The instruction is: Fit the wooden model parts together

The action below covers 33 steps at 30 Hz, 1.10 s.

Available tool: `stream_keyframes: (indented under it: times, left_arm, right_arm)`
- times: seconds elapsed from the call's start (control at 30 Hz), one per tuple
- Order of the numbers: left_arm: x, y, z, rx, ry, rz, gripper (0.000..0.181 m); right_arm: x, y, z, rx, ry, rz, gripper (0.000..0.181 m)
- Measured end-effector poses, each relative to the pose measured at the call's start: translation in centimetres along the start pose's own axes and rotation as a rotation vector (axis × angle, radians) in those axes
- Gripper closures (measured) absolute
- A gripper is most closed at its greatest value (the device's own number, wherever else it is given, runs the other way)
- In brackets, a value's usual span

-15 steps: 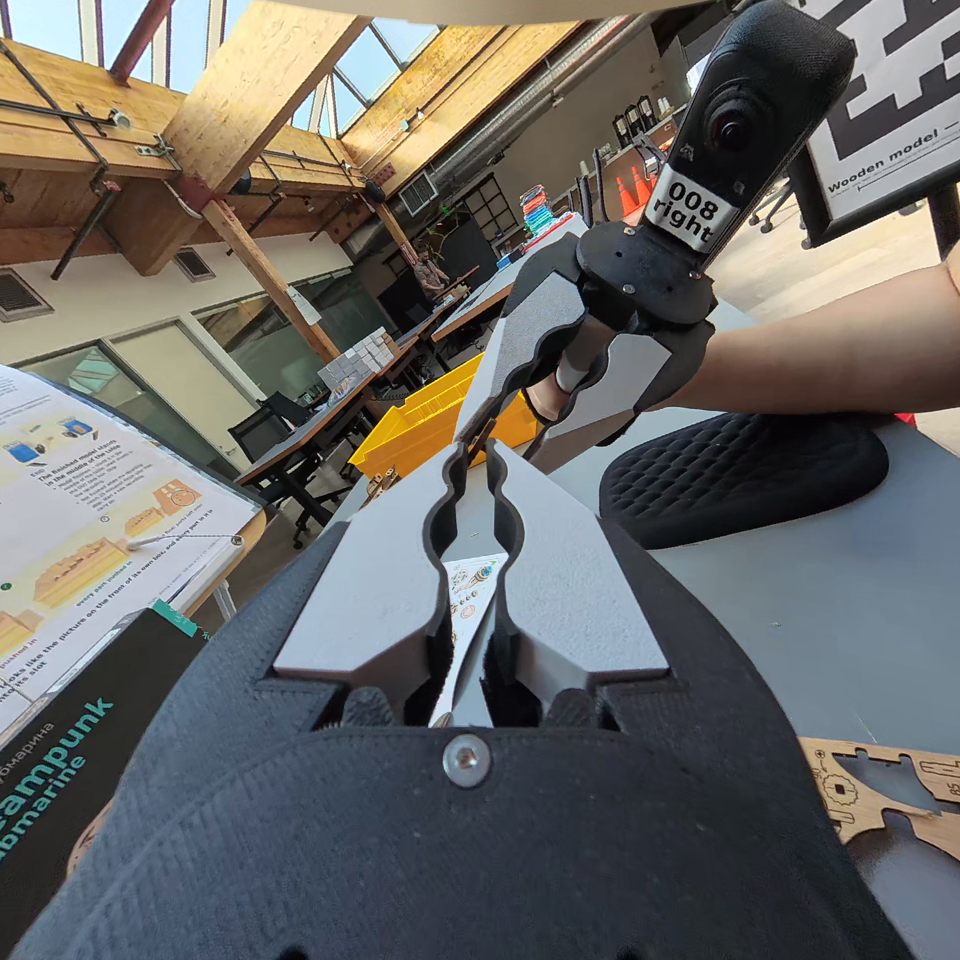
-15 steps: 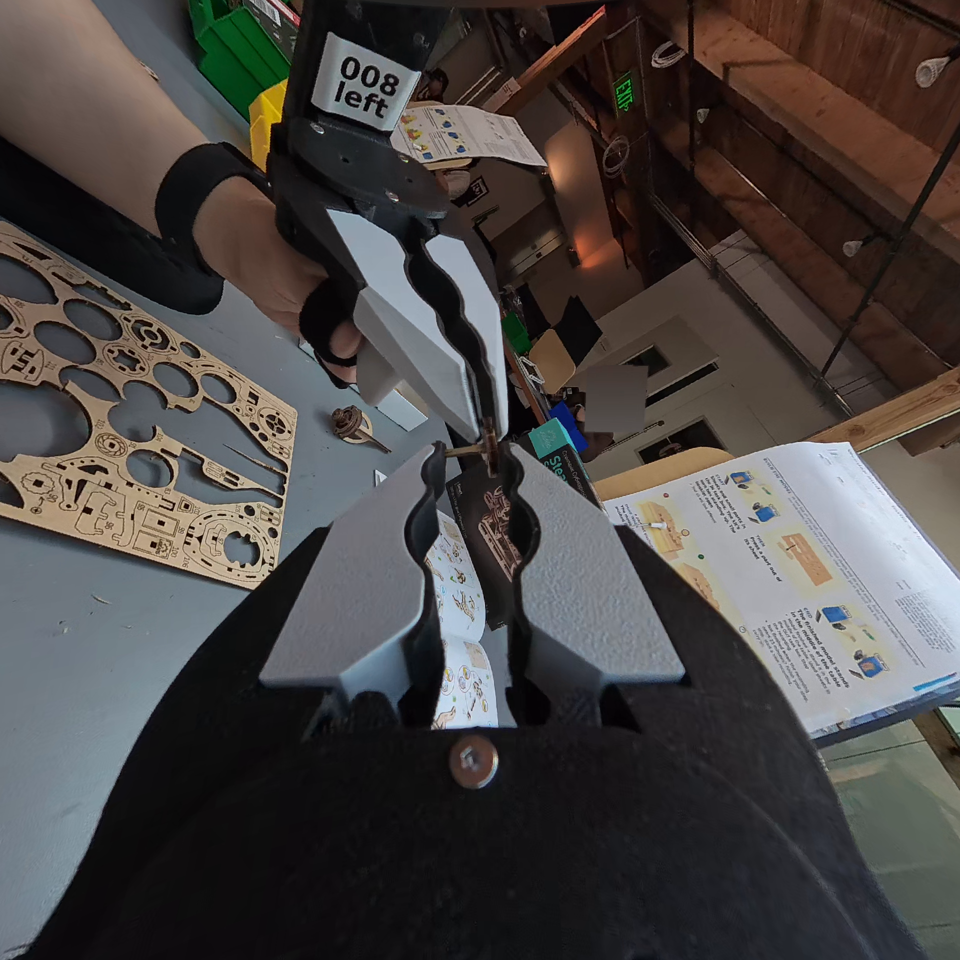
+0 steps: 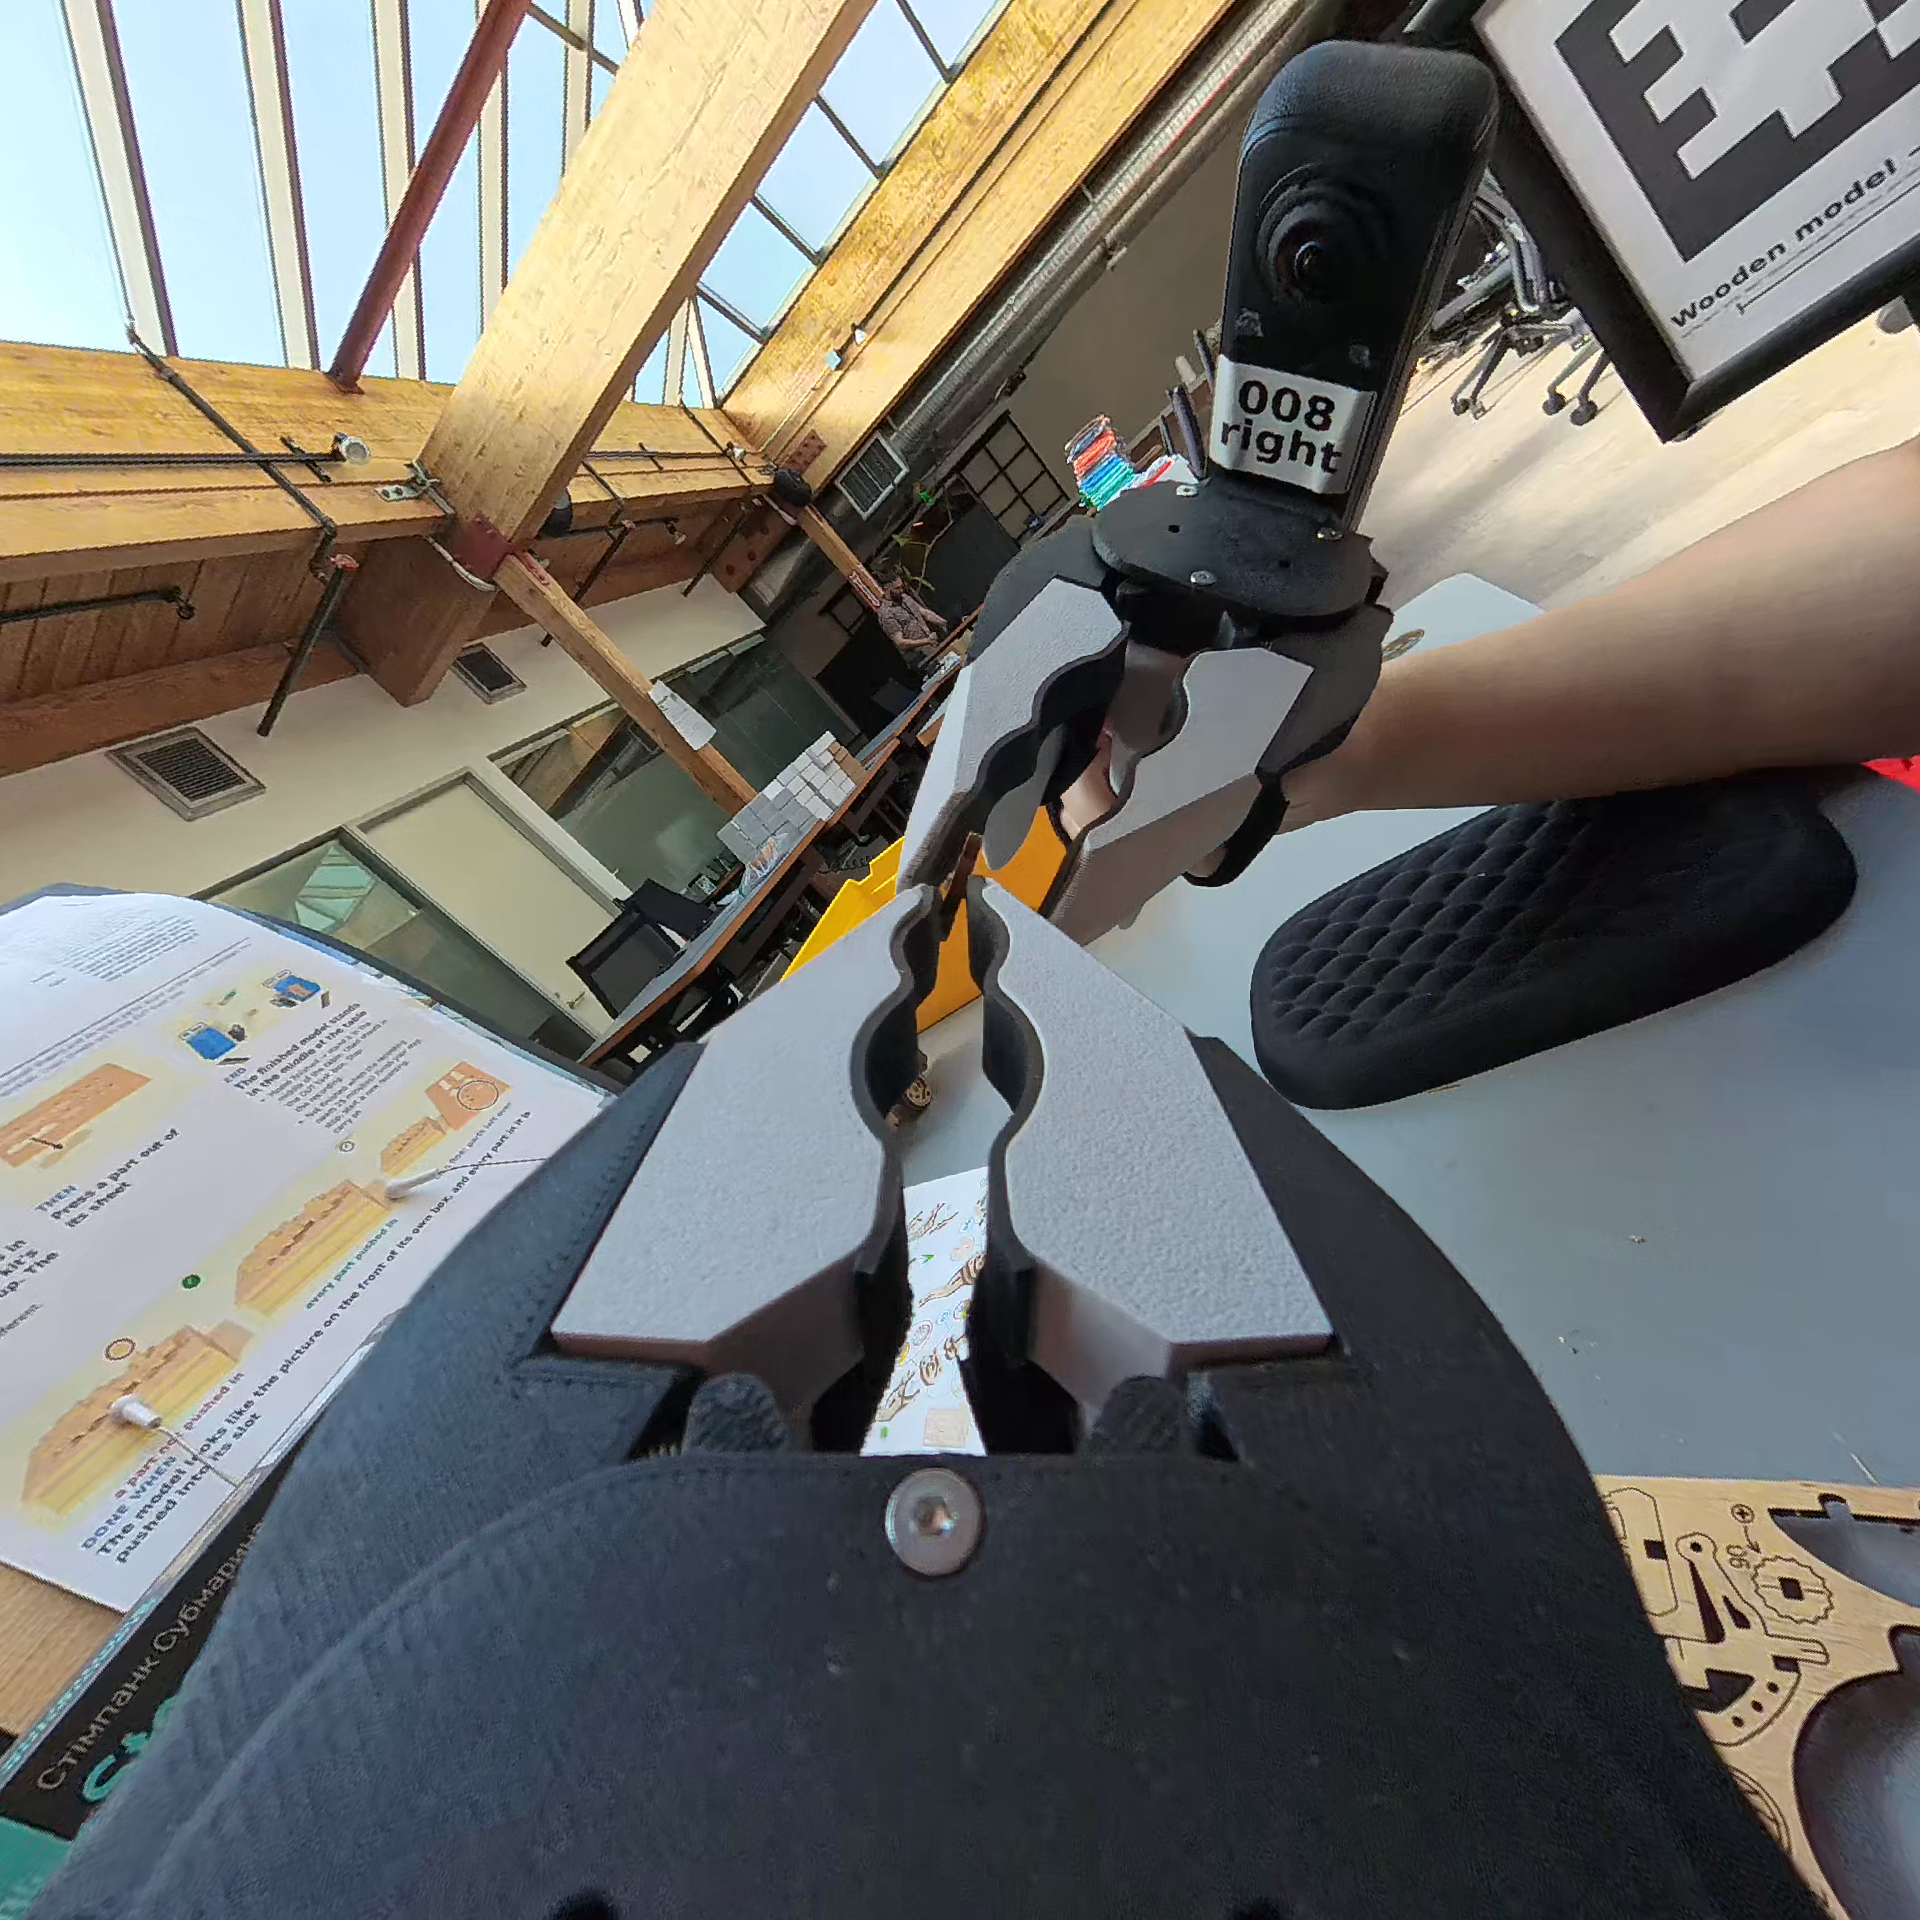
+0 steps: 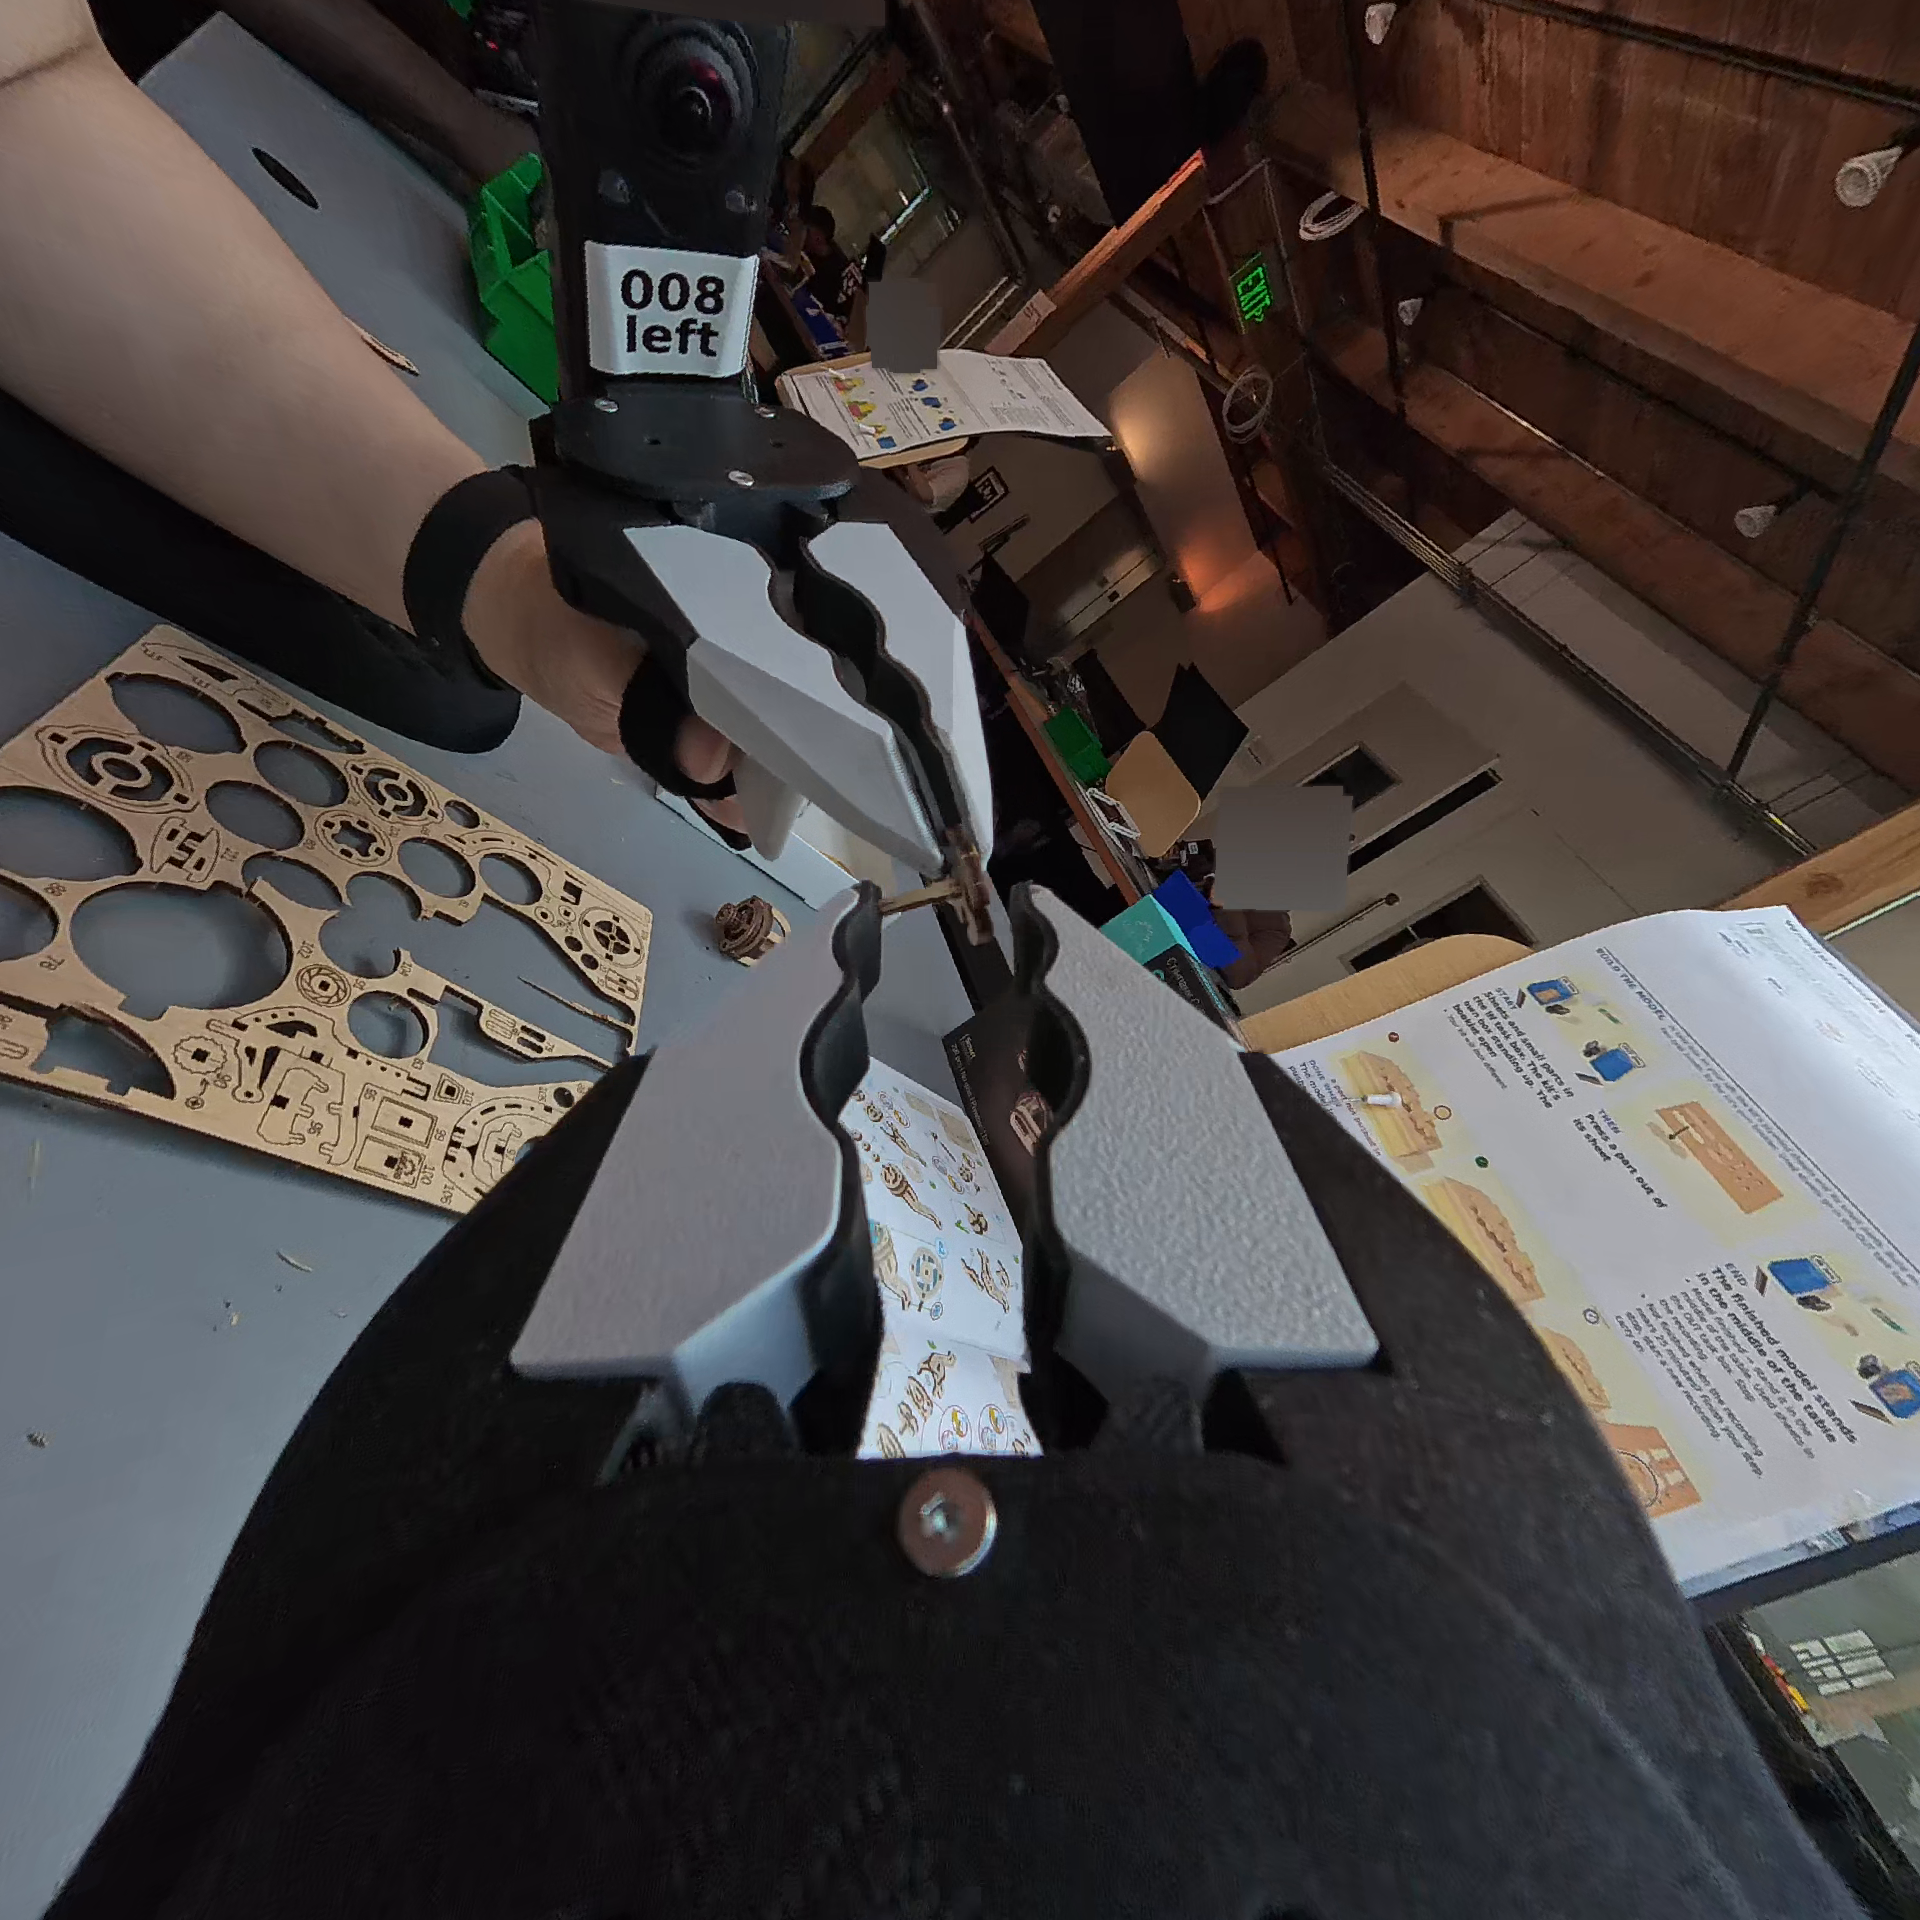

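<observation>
Wooden part (image 4: 961,902) between two tongs' tips.

black mesh wrist pad (image 3: 1548,935) on grey table (image 3: 1662,1247); printed instruction sheet (image 4: 1662,1195); yellow bin (image 3: 935,987)

A laser-cut plywood sheet (image 4: 301,925) was seen on a matt grey table (image 4: 156,1299), beside glossy paper instructions (image 4: 1621,1195).

Small brown wooden model part (image 4: 961,894) with thin peg, held aloft, punched-out wooden sheet (image 4: 281,925) flat on table
</observation>
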<state>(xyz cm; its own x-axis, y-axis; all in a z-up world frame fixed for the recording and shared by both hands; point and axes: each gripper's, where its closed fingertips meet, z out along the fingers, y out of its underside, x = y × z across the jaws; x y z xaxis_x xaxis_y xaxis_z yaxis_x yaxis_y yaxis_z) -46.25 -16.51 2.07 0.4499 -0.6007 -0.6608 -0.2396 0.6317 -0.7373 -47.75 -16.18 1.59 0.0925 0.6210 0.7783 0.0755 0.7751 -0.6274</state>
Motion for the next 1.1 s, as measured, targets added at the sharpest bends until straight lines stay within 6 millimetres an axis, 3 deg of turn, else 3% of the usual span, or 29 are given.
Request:
stream_keyframes:
  times: [0.7,0.83,0.93,1.1]
  left_arm:
    - [2.1,-2.3,0.1,0.119,0.081,0.116,0.181]
    - [1.5,-1.1,0.4,0.062,0.078,0.031,0.18]
    - [1.0,-0.1,0.5,0.007,0.074,-0.03,0.169]
    - [1.1,0.9,0.6,-0.07,0.084,0.031,0.172]
  right_arm:
    - [-1.9,-1.8,-0.9,0.134,-0.211,0.213,0.161]
    - [-1.5,-0.6,-0.4,0.062,-0.167,0.178,0.161]
    - [-1.2,0.5,0.0,-0.013,-0.104,0.089,0.161]
    - [-0.9,1.6,0.4,-0.097,-0.039,-0.011,0.162]
